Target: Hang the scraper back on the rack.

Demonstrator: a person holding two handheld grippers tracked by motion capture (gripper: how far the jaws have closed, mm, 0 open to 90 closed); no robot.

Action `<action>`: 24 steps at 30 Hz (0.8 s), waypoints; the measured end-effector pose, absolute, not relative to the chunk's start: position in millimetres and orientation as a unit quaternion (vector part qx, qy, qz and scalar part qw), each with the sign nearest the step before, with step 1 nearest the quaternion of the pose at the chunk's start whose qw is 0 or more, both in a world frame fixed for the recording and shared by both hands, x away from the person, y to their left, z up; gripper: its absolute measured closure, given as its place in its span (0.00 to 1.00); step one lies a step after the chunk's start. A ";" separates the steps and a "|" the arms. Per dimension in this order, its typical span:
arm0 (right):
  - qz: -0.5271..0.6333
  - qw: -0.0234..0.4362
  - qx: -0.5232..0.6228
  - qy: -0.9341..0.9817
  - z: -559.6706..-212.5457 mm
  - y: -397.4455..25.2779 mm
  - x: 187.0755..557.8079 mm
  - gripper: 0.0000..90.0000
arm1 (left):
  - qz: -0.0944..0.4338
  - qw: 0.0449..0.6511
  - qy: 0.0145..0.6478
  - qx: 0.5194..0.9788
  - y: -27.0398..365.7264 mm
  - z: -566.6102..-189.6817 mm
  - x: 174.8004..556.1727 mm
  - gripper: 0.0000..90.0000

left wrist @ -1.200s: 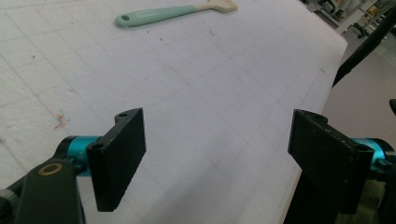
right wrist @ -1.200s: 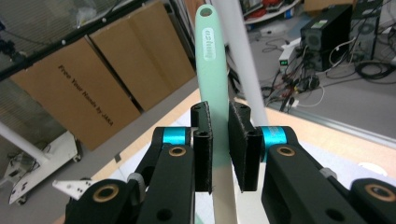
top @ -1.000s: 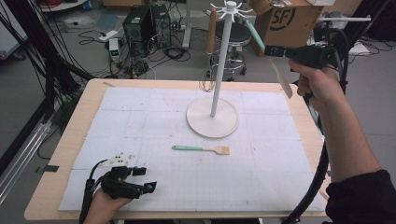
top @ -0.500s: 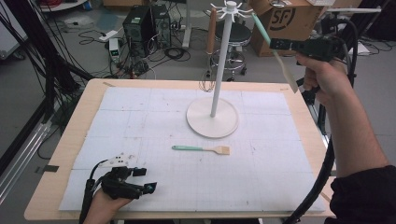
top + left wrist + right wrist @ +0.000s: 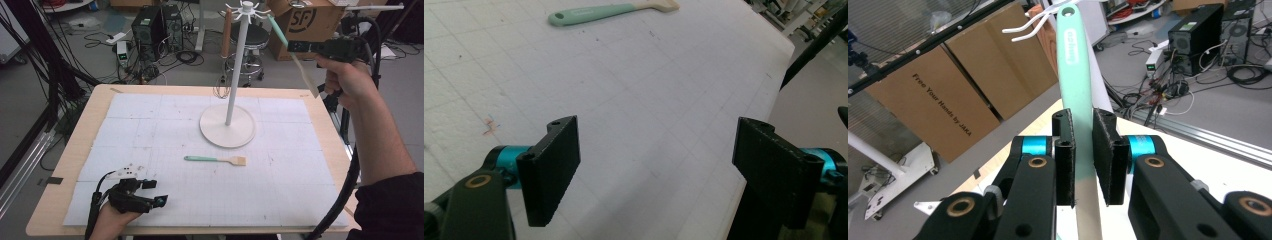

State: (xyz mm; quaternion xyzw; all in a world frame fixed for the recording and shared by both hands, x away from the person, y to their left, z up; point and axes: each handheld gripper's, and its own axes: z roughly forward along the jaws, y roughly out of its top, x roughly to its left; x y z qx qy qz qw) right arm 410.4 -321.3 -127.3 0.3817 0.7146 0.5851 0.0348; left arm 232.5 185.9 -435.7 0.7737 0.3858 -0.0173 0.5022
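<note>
**Spatula up at the rack**

Right gripper [image 5: 300, 47] is raised high, clenched on a mint-handled spatula [image 5: 1075, 65], its handle tip right at the rack's [image 5: 235, 70] top hooks [image 5: 1025, 25]. Left gripper [image 5: 150, 197] rests low on the desk [image 5: 75, 150], jaws spread wide, grasping nothing. A second spatula [image 5: 215, 160] lies ahead of it, well apart.

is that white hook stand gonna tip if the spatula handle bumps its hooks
Possibly: the stand is a tall thin pole, so a push at the hooks has leverage. Its wide round base should resist light nudges. The spatula looks light and stiff.
</note>
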 end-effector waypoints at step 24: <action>0.574 0.022 0.387 0.721 -140.8 -298.0 422.0 0.89 | -0.018 0.500 0.385 0.776 188.2 -436.3 230.1 0.22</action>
